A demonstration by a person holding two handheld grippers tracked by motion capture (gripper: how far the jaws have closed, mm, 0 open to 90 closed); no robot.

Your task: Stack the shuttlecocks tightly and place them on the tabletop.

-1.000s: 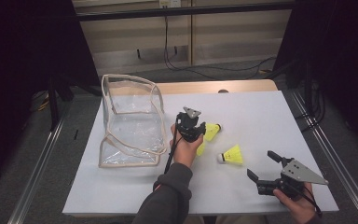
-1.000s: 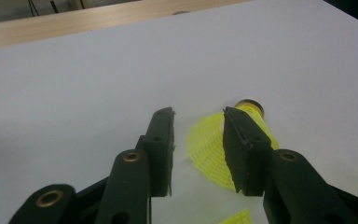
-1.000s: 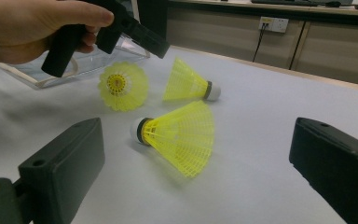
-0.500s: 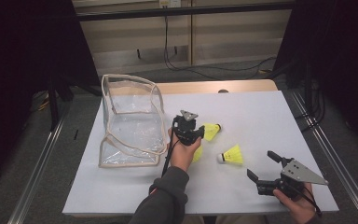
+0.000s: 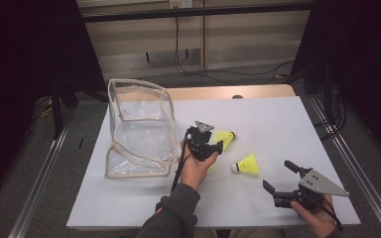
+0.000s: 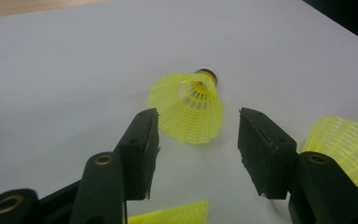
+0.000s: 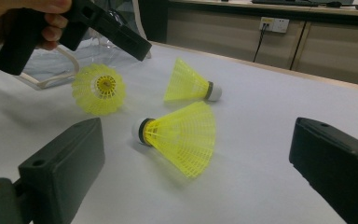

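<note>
Three yellow shuttlecocks lie on the white table (image 5: 278, 114). One shuttlecock (image 5: 224, 137) (image 6: 189, 109) rests on the table just ahead of my left gripper (image 5: 217, 144) (image 6: 198, 114). Its jaws have just been opening; they stand apart on either side of the skirt without touching it. A second shuttlecock (image 5: 248, 163) (image 7: 177, 133) lies between the two grippers. The third (image 7: 98, 88) sits below the left hand, mostly hidden from above. My right gripper (image 5: 278, 174) (image 7: 196, 126) is held low near the front right corner, wide open and holding nothing.
A clear plastic bag with beige trim (image 5: 139, 129) stands open on the table's left part, close to the left hand. Bare tabletop stretches to the right and back. Metal rails run along both sides of the table.
The left gripper has shifted slightly over the shuttlecocks. The shuttlecocks, the bag and the right gripper lie where they were.
</note>
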